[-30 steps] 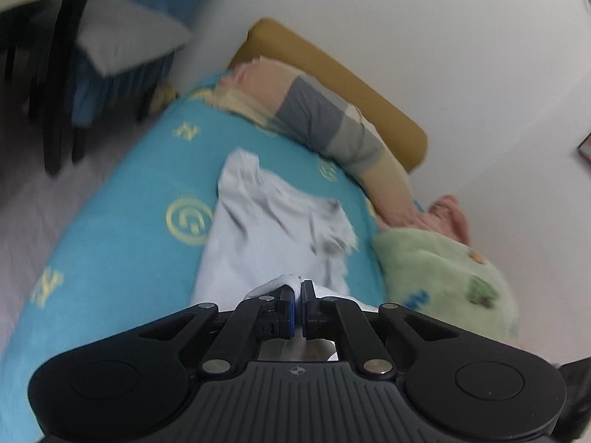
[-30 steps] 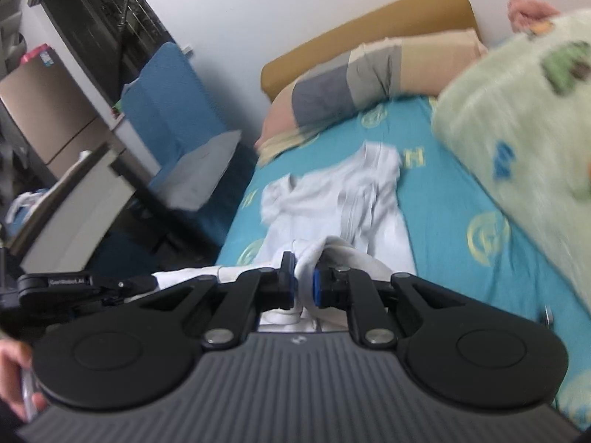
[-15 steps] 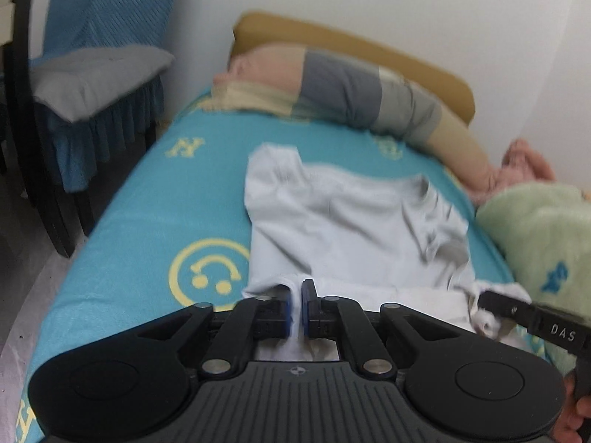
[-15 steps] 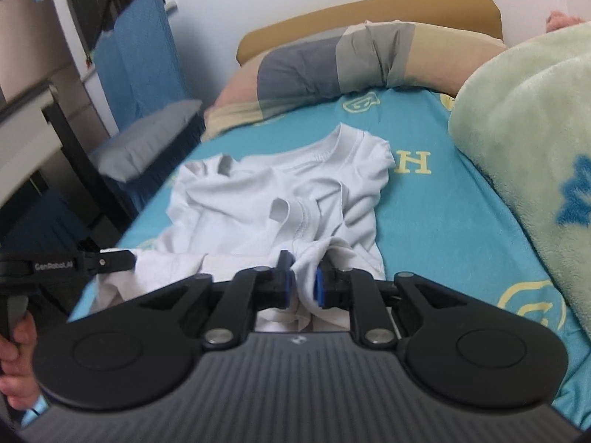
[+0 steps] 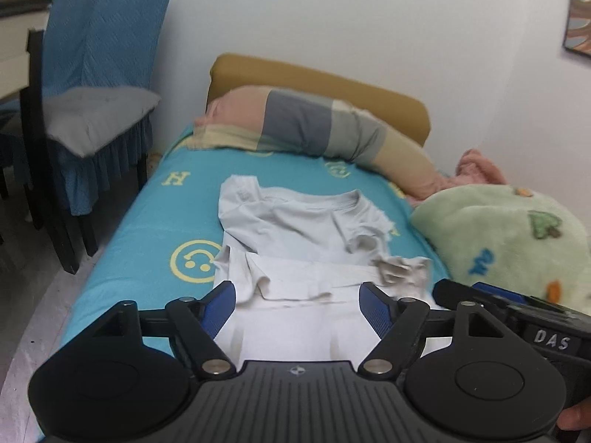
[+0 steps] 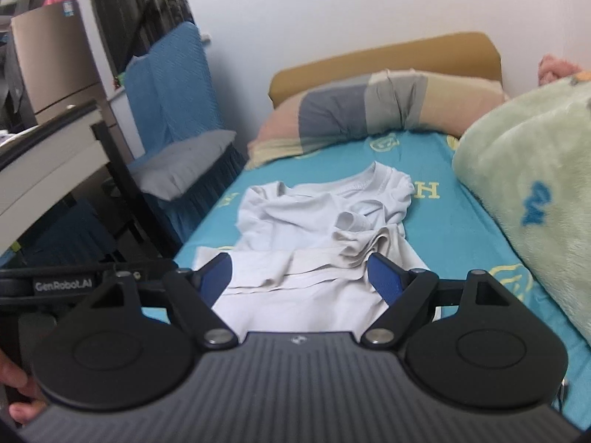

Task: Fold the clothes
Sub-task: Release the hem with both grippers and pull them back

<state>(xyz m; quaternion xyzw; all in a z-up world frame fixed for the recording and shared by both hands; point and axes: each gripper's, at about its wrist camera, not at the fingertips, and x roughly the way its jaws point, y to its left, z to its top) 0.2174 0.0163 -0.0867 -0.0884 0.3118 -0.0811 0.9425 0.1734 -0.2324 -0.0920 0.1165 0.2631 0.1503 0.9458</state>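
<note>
A pale grey T-shirt [image 5: 295,221] lies on the turquoise bed sheet [image 5: 147,236], its bottom hem folded up over the body, collar toward the pillow. It also shows in the right wrist view [image 6: 317,221]. My left gripper [image 5: 297,301] is open and empty, hovering over the shirt's near folded edge. My right gripper [image 6: 301,275] is open and empty, over the same near edge. The right gripper's body [image 5: 517,317] shows at the left view's right side.
A striped pillow [image 5: 317,129] and tan headboard [image 5: 314,77] lie at the bed's far end. A green fleece blanket [image 5: 509,232] is heaped right of the shirt. A blue-covered chair [image 5: 99,85] with a grey cushion stands left of the bed, by a desk [image 6: 44,158].
Both grippers were shut on the shirt's hem, carried it up over the body, then opened and let it go. The hem now lies folded on the shirt.
</note>
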